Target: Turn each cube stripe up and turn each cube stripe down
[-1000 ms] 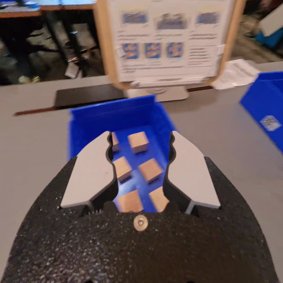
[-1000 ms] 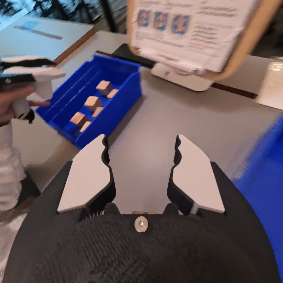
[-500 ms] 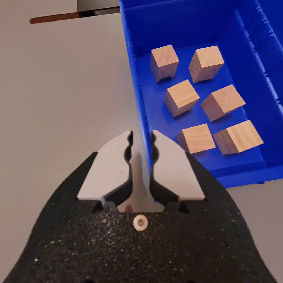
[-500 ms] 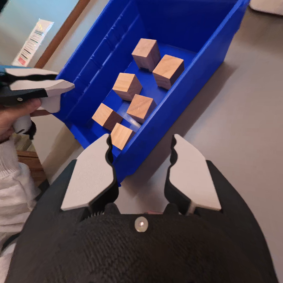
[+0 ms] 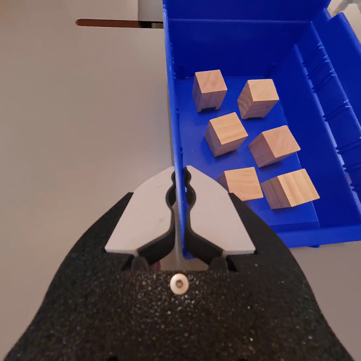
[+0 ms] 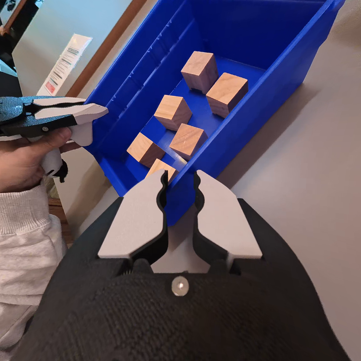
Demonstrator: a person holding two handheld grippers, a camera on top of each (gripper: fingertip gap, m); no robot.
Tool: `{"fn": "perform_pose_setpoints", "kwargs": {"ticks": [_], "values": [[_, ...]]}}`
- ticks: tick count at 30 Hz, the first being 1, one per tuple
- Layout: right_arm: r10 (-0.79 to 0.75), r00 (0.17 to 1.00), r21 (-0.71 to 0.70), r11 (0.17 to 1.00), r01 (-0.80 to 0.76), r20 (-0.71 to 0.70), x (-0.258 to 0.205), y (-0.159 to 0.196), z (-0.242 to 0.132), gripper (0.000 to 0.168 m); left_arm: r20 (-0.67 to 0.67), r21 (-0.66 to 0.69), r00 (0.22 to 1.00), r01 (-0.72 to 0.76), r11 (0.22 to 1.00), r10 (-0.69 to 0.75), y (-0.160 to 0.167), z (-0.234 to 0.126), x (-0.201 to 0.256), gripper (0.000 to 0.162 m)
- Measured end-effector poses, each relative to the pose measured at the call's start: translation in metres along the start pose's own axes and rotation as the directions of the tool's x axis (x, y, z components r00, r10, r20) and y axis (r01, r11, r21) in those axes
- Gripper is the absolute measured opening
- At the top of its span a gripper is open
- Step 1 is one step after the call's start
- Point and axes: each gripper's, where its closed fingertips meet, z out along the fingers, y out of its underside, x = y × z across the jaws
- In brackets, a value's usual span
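Several plain wooden cubes (image 5: 226, 132) sit in two rows on the floor of a blue bin (image 5: 234, 48); no stripe shows on their tops, and the far-left cube (image 5: 210, 89) has a notch at its base. My left gripper (image 5: 179, 172) is shut on the bin's left wall near the front corner. It also shows in the right wrist view (image 6: 97, 113), held by a hand. My right gripper (image 6: 180, 175) straddles the bin's right wall (image 6: 254, 109) near the front corner, its jaws narrowed but still apart. The cubes (image 6: 187, 140) lie just past its fingers.
The bin stands on a grey table (image 5: 78, 117) with a dark slot (image 5: 109, 23) at the far edge. A person's hand (image 6: 25, 156) and pale sleeve (image 6: 25, 244) are at the left. A paper label (image 6: 64, 62) lies on a neighbouring surface.
Both grippers came down from above the table to the bin's front corners. The left one closed onto the left wall. The right one narrowed around the right wall.
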Motion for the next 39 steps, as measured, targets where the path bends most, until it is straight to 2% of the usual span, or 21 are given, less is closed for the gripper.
{"fn": "perform_pose_setpoints", "kwargs": {"ticks": [1, 11, 18, 23, 29, 33, 36, 39], "values": [[-0.013, 1.0, -0.005, 1.0, 0.013, 0.003, -0.005, -0.005, 0.01, 0.025, 0.006, 0.005, 1.0, -0.001, 1.0, 0.001, -0.002, 0.001, -0.012, 0.004], [-0.063, 0.998, -0.01, 0.998, 0.064, 0.013, -0.049, -0.066, 0.113, 0.026, 0.009, 0.056, 0.996, 0.089, 0.994, -0.09, -0.031, 0.024, -0.133, 0.004], [-0.041, 0.999, 0.006, 0.999, 0.041, 0.024, -0.064, -0.092, 0.154, 0.026, 0.018, 0.07, 0.994, 0.106, 0.992, -0.108, -0.042, 0.033, -0.178, 0.004], [-0.036, 0.999, 0.008, 0.999, 0.036, 0.023, -0.065, -0.094, 0.156, 0.026, 0.022, 0.087, 0.997, 0.073, 0.993, -0.075, -0.043, 0.034, -0.181, 0.004], [-0.036, 0.999, 0.003, 0.999, 0.036, 0.012, -0.064, -0.094, 0.156, 0.026, 0.032, 0.091, 0.994, 0.106, 0.99, -0.109, -0.043, 0.034, -0.182, 0.005], [-0.035, 0.999, 0.018, 0.999, 0.034, 0.037, -0.064, -0.096, 0.154, 0.029, 0.08, 0.074, 0.996, 0.043, 0.996, -0.049, -0.042, 0.031, -0.184, 0.009], [-0.027, 0.997, 0.094, 0.995, 0.02, 0.067, -0.063, -0.107, 0.133, 0.055, 0.198, 0.083, 0.98, -0.018, 0.996, 0.001, -0.046, 0.016, -0.196, 0.027], [-0.128, 0.989, 0.143, 0.983, 0.116, 0.075, -0.058, -0.108, 0.096, 0.063, 0.286, 0.166, 0.958, -0.049, 0.985, 0.0, -0.061, -0.015, -0.196, 0.033]]}}
